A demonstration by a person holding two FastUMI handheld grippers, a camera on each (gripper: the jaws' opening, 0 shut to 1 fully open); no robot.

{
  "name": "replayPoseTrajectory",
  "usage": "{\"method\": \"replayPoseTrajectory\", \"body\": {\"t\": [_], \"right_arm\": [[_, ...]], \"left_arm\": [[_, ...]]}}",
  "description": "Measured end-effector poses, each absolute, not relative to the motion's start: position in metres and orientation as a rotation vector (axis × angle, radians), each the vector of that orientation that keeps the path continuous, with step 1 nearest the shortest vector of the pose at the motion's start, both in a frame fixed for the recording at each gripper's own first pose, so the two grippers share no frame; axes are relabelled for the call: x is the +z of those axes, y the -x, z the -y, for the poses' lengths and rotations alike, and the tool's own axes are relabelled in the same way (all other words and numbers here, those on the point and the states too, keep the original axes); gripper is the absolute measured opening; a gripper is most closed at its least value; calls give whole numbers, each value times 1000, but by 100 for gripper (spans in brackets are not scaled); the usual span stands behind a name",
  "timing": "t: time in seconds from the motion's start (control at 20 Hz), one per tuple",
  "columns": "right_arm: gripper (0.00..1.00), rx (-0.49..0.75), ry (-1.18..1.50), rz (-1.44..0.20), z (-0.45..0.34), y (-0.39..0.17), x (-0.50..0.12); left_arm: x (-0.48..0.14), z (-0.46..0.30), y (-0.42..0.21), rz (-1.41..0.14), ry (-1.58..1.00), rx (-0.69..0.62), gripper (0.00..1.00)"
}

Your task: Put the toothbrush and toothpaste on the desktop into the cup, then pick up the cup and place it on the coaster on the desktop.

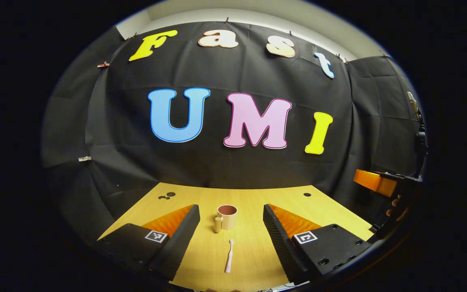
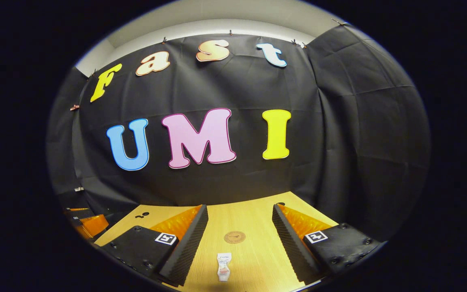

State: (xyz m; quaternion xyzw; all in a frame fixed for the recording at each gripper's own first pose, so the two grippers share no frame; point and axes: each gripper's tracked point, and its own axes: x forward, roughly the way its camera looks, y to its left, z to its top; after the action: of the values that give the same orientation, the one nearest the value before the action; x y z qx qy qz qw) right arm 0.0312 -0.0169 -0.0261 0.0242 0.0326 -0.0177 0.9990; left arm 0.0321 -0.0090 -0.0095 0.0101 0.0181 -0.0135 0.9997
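Your left gripper [image 1: 231, 227] hangs wide open, empty, framing the cup [image 1: 227, 217] mid-desktop [image 1: 258, 202] and the toothbrush [image 1: 229, 250] nearer its front edge. Your right gripper [image 2: 239, 239] gapes empty too, over the coaster [image 2: 234, 237] and toothpaste [image 2: 223, 266].

Open desktop [image 1: 253, 251] around toothbrush [image 1: 229, 255], cup [image 1: 227, 217] standing beyond, seemingly well apart.

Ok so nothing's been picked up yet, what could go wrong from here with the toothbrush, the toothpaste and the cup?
1. The toothbrush lies flat and thin on the desktop; the open left gripper might slip off it or scrape the wood.
2. The cup is small, so a tilted drop could miss it or tip it.
3. The toothpaste lies flat between the open right gripper's fingers, close to the coaster; a clumsy grasp could nudge that coaster.
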Motion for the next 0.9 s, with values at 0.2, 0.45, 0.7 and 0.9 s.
{"method": "replayPoseTrajectory", "body": {"t": [0.2, 0.45, 0.7, 0.9], "right_arm": [[98, -31, -68, -114, 14, -37, -43], [98, -35, -77, -156, 14, -44, -56], [98, -37, -98, -312, 10, -57, -98], [98, -14, -111, -452, 2, -70, -144]], "left_arm": [[-11, 10, -38, -42, -26, -35, 98], [-16, 11, -45, -58, -11, -31, 98], [-27, 8, -47, -85, -10, -14, 98], [-39, 4, -46, -115, -12, 14, 98]]}}
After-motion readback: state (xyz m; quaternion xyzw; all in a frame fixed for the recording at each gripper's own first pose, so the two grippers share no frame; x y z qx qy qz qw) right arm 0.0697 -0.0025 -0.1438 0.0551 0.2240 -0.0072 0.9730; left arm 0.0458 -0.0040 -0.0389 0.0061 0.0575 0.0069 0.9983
